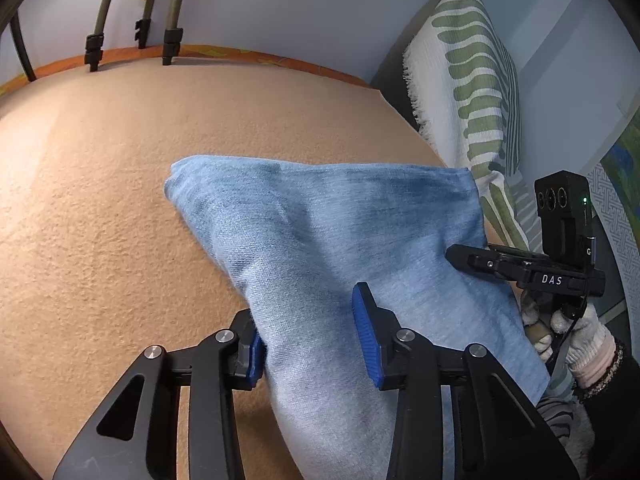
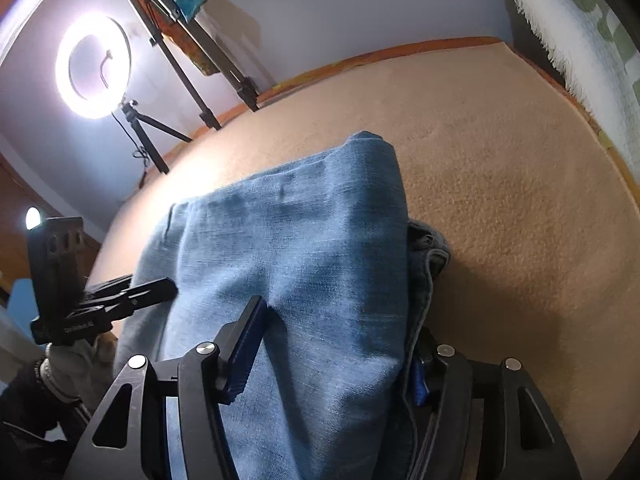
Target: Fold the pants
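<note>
One pair of pants (image 1: 332, 240), blue denim, folded into a thick bundle, lying on a tan carpet (image 1: 100, 208); long axis runs from the grippers toward the far wall. Two grippers: left gripper (image 1: 312, 344), jaws partly open, both blue pads against the bundle's near end; right gripper (image 2: 332, 360), jaws wider, likewise clamping the denim. One ring light (image 2: 94, 66). One fringed, green-patterned cloth (image 1: 464, 72). Containers: none seen.
</note>
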